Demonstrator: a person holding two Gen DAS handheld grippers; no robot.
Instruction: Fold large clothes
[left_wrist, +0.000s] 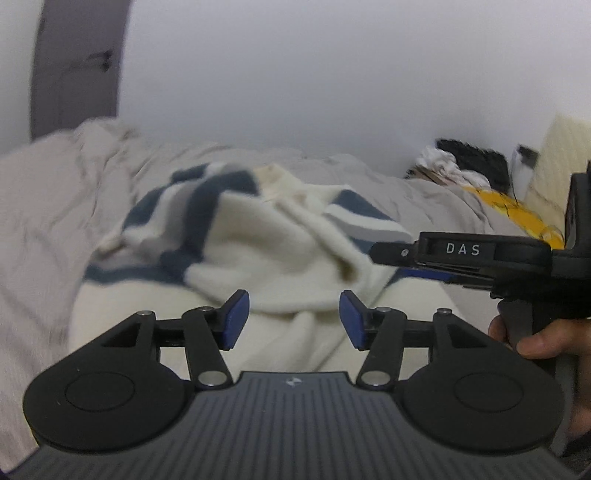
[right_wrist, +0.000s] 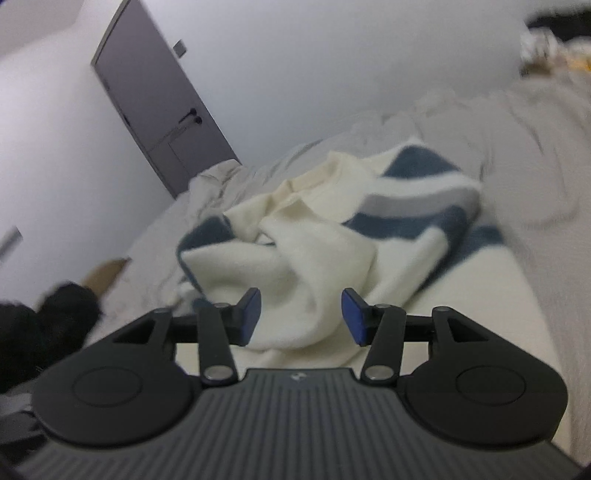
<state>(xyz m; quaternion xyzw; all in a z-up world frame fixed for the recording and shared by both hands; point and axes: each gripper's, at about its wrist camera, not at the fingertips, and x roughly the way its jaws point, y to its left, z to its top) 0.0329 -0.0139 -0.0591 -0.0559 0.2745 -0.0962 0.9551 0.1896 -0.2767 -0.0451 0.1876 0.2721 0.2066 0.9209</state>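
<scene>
Left wrist view: left tongs (left_wrist: 293, 319) parted, nothing between the blue pads, poised above a crumpled cream sweater (left_wrist: 236, 236) with navy and grey stripes, lying straight ahead on the bed (left_wrist: 40, 206), long axis roughly left to right. Right tongs (left_wrist: 391, 254) reaching in from the right, nearer the sweater.

Right wrist view: right tongs (right_wrist: 301, 317) likewise open and empty, the sweater's (right_wrist: 325, 236) cream folds just ahead. Pale bedding, white wall, grey door (right_wrist: 155, 99) beyond.
</scene>
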